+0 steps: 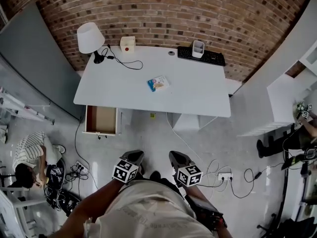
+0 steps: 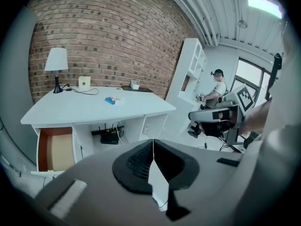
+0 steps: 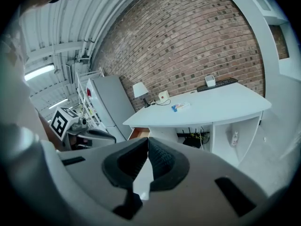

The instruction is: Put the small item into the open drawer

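A small blue and white item lies flat near the middle of the white desk; it also shows in the left gripper view and the right gripper view. An open drawer with a brown bottom juts out under the desk's left front; its inside holds nothing I can see. My left gripper and right gripper are held close to my body, well short of the desk. Both are shut with nothing between the jaws.
A white lamp with a black cord, a small white box, a black keyboard and a white holder stand along the desk's back edge. Cables and power strips lie on the floor. People sit at far left and far right.
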### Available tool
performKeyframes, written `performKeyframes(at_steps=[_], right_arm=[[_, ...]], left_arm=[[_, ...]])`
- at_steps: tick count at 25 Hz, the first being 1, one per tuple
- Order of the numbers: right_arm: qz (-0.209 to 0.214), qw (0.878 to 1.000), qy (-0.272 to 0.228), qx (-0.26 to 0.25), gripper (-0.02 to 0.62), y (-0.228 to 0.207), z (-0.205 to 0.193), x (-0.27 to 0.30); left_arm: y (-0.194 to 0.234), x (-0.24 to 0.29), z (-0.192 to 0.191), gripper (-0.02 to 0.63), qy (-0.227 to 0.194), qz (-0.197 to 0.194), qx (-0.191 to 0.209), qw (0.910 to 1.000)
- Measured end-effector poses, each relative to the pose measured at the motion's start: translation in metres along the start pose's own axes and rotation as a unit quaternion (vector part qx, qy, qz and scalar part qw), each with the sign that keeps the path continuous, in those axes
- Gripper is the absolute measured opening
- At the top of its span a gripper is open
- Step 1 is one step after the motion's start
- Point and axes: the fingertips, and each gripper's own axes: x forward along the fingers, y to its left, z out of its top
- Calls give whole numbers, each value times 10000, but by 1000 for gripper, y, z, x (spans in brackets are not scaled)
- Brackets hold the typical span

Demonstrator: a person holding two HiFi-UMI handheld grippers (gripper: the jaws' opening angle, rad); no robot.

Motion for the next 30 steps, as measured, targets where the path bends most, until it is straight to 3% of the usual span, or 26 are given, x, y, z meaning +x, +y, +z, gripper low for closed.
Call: performKeyframes(at_steps=[20,30], right_arm=[[-500,9986,-49,-170,6,0,76,96],[-501,9983,93,-265,6,24,85,146]], left_arm=[[121,23,73,8,-239,-302,17,9993],[178,16,87,8,-391,-231,-87,9989]])
